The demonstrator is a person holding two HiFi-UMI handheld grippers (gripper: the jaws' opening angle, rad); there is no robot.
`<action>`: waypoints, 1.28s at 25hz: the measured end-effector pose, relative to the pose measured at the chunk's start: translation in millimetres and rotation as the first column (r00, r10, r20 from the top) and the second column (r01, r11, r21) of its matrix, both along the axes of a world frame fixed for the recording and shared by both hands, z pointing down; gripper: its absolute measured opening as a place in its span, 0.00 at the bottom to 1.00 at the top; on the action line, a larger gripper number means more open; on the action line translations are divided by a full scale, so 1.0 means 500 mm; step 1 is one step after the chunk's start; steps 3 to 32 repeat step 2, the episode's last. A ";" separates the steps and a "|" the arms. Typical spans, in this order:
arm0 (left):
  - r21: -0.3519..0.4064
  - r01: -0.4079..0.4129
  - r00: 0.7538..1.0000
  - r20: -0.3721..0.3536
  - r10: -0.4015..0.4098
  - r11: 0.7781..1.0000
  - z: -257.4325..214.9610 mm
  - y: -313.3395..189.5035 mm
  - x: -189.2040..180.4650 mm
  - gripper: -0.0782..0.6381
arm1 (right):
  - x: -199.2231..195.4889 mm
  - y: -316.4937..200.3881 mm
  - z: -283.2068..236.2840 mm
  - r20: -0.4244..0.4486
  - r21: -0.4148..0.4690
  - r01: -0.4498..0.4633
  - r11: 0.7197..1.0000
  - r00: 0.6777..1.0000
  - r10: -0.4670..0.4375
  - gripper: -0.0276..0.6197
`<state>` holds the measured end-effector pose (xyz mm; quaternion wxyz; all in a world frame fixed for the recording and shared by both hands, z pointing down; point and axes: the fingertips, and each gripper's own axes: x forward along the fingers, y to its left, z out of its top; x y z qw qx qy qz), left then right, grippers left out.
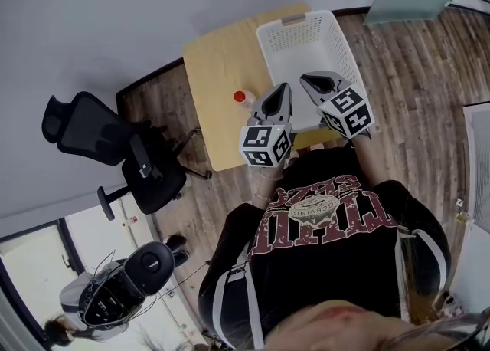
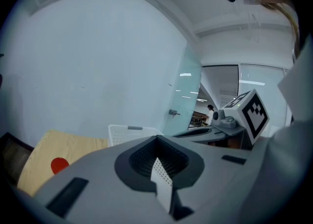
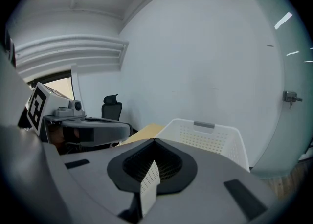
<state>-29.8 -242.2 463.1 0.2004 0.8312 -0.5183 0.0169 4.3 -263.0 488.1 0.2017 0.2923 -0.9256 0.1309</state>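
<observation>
Both the left gripper [image 1: 282, 89] and the right gripper [image 1: 310, 79] hang over the near edge of the desk [image 1: 214, 73], closed tight and holding nothing. The left one would best spread wide before lowering, staying clear of the white basket [image 1: 266, 54] at twelve o'clock. The small red-capped bottle [image 1: 240, 98] seems upright on the desk at its nine o'clock, near the basket's wall.

A plain grey wall [image 1: 115, 4] fills the upper left. Wood-plank floor [image 1: 413, 58] spreads right. A light wooden desk [image 1: 218, 73] stands top centre, with a black office chair [image 1: 115, 142] at left.
</observation>
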 end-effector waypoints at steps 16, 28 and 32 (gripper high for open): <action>0.001 0.001 1.000 -0.001 -0.001 1.000 0.001 0.005 -0.002 0.18 | -0.001 0.004 0.002 -0.002 0.001 -0.001 1.000 1.000 0.001 0.07; 0.001 0.001 1.000 -0.001 -0.001 1.000 0.001 0.005 -0.002 0.18 | -0.001 0.004 0.002 -0.002 0.001 -0.001 1.000 1.000 0.001 0.07; 0.001 0.001 1.000 -0.001 -0.001 1.000 0.001 0.005 -0.002 0.18 | -0.001 0.004 0.002 -0.002 0.001 -0.001 1.000 1.000 0.001 0.07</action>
